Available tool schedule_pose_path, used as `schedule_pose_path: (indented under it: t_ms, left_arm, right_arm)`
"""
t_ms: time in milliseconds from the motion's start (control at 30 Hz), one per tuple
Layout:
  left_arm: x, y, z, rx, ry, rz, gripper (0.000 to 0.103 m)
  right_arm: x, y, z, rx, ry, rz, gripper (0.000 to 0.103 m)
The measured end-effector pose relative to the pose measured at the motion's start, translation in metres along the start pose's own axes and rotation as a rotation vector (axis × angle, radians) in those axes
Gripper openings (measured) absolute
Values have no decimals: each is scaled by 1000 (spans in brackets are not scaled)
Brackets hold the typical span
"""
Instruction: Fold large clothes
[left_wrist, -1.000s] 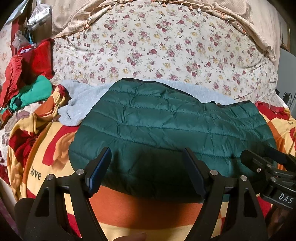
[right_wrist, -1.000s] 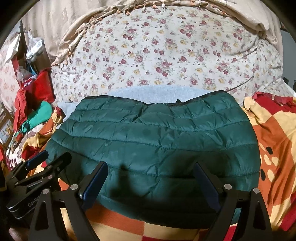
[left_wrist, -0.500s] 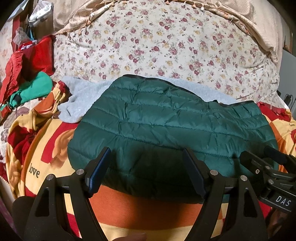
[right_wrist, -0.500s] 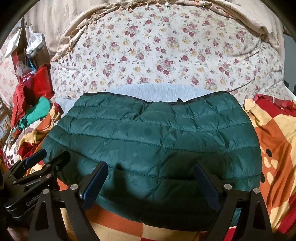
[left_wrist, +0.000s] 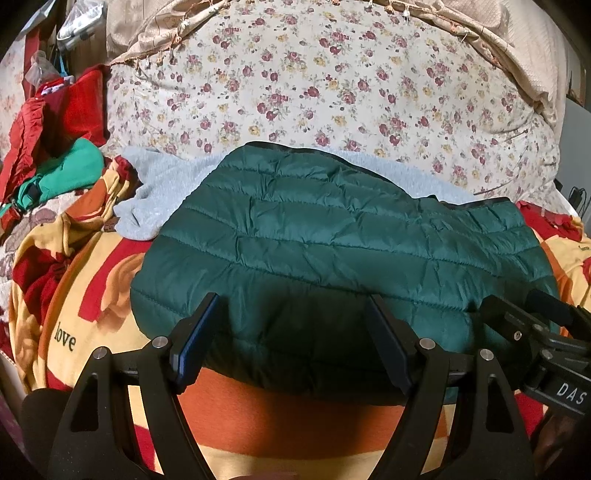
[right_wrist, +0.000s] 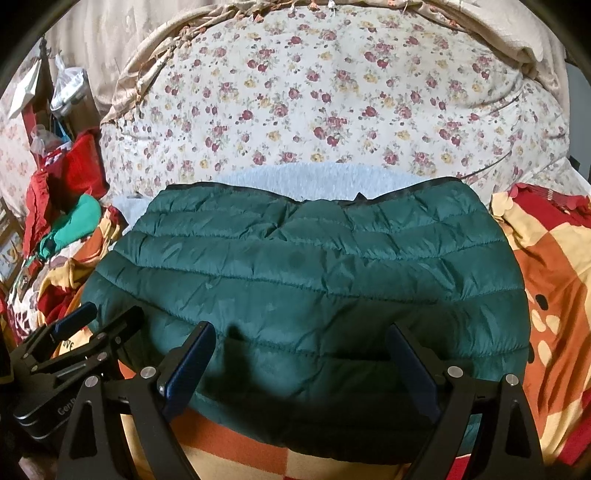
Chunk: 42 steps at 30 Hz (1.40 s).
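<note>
The left gripper (left_wrist: 291, 343) is being held wide open, with nothing between its fingers, just above the near edge of the green quilted jacket (left_wrist: 332, 243). The right gripper (right_wrist: 299, 363) is being held in the same way, spread wide and empty, over the same near edge but more to the right side. Neither one is touching the cloth, as far as can be judged.

The jacket is lying flat and already folded into a compact shape, on top of a light grey fleece garment (left_wrist: 155, 192), and both are being supported by a blanket (left_wrist: 81, 295) with red, orange and yellow pattern. Behind them a floral quilt (left_wrist: 332, 92) is piled up. At the left, red and green clothes (left_wrist: 62, 155) are lying in a heap, well apart from the jacket.

The jacket is judged to be light, soft and puffy, and its shiny shell is probably slippery. A thin pinch could be slipping off, so it is better taken at the near hem, one gripper close to each corner, with a full quilted ridge between the pads. Air inside may be pushing a new fold open again.
</note>
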<state>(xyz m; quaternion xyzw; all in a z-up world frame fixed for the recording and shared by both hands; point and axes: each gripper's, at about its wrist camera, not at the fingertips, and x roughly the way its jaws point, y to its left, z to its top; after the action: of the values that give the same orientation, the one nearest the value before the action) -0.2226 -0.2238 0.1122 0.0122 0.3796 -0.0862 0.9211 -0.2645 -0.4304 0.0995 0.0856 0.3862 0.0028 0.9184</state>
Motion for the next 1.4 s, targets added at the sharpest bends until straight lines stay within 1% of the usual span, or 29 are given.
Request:
schedule_pose_path:
  t_ms: [400, 1400]
  left_arm:
    - [-1, -6, 0, 21, -9, 13, 79]
    - [1, -7, 0, 19, -6, 14, 79]
  right_arm:
    - [2, -2, 3, 2, 8, -10, 92]
    - [7, -2, 3, 3, 27, -6, 92]
